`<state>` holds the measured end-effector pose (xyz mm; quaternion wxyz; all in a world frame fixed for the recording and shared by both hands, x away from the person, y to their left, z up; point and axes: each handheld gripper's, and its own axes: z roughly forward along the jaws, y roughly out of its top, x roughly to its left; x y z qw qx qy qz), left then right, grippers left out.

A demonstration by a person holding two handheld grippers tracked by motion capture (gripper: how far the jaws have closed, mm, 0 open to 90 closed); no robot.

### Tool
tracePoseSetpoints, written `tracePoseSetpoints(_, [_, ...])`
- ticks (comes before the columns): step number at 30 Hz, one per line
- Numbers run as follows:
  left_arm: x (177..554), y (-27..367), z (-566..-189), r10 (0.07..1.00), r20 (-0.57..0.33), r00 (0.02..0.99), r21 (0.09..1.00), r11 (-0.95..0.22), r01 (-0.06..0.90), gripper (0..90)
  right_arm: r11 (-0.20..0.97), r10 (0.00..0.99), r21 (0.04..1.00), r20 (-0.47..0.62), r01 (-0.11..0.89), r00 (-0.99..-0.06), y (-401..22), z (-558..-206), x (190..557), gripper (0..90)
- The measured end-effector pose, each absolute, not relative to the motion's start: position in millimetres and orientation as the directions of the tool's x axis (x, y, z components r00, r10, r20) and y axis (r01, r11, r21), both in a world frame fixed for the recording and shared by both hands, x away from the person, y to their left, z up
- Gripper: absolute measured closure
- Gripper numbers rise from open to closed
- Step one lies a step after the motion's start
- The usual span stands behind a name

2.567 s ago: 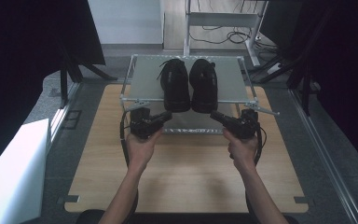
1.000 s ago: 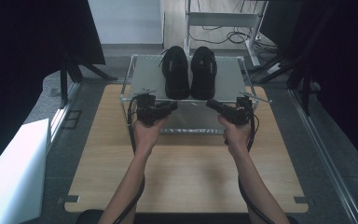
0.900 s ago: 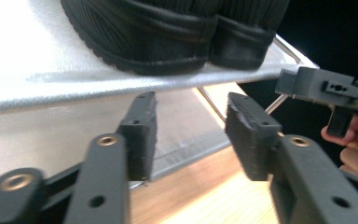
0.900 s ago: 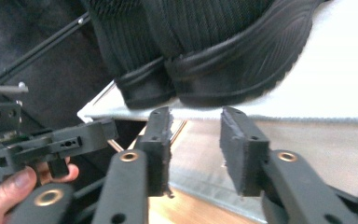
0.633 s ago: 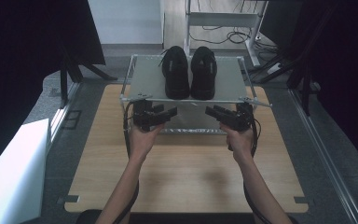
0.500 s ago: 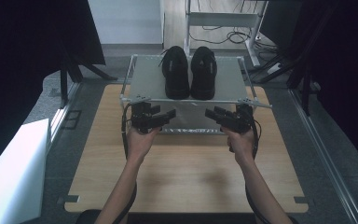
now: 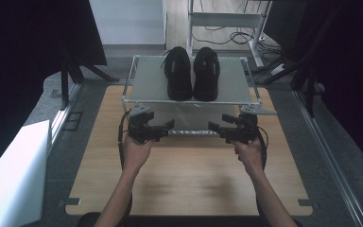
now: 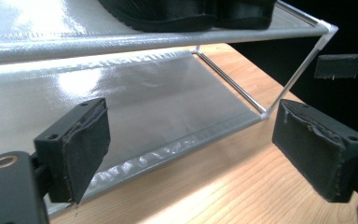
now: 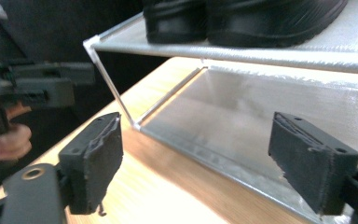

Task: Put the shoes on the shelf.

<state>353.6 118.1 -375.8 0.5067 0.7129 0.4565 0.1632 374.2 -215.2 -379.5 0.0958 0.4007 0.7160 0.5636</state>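
Two black shoes (image 7: 192, 73) stand side by side on the top shelf of a low grey rack (image 7: 146, 87), toes away from me. In front of the rack's near edge, my left gripper (image 7: 170, 125) and right gripper (image 7: 211, 126) point inward at each other. Both have just been opening and stand open, with nothing between the pads. The left gripper view looks past my left gripper (image 8: 191, 121) at the lower shelf (image 8: 144, 107) and the shoe soles (image 8: 168, 11) above. Past my right gripper (image 9: 198, 128), the right gripper view gives the same rack and the shoes (image 9: 261, 18).
The rack sits at the far end of a wooden tabletop (image 7: 189, 184). A white box (image 7: 14, 175) lies off the table's left side. Behind the rack is a metal frame (image 7: 227, 19) with cables on the floor. Dark screens stand on both sides.
Both hands have drawn back from the rack's top shelf toward me and sunk a little. Both pairs of jaws have opened. The shoes sit farther back than at first.
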Motion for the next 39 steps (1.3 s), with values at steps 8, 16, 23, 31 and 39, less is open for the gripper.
tracePoseSetpoints(8, [338, 117, -380, 0.800, -0.175, 0.574, 0.871, -0.146, 0.469, 1.7, 0.141, 0.677, 0.888, 0.235, 0.437, -0.698, -220, -385, 359, 13.1])
tracePoseSetpoints(16, [318, 126, -387, 0.789, -0.159, 0.594, 0.866, -0.178, 0.468, 0.0, 0.190, 0.667, 0.880, 0.210, 0.435, -0.715, -233, -391, 344, 7.3])
tracePoseSetpoints(23, [295, 135, -397, 0.786, -0.132, 0.603, 0.859, -0.213, 0.466, 0.0, 0.240, 0.677, 0.868, 0.172, 0.435, -0.716, -245, -396, 328, 2.6])
tracePoseSetpoints(31, [278, 142, -419, 0.802, -0.108, 0.588, 0.848, -0.234, 0.475, 0.0, 0.297, 0.699, 0.846, 0.122, 0.442, -0.704, -256, -414, 311, 0.0])
tracePoseSetpoints(39, [268, 146, -448, 0.829, -0.075, 0.554, 0.837, -0.250, 0.487, 0.0, 0.318, 0.722, 0.835, 0.094, 0.449, -0.686, -268, -441, 299, 0.0])
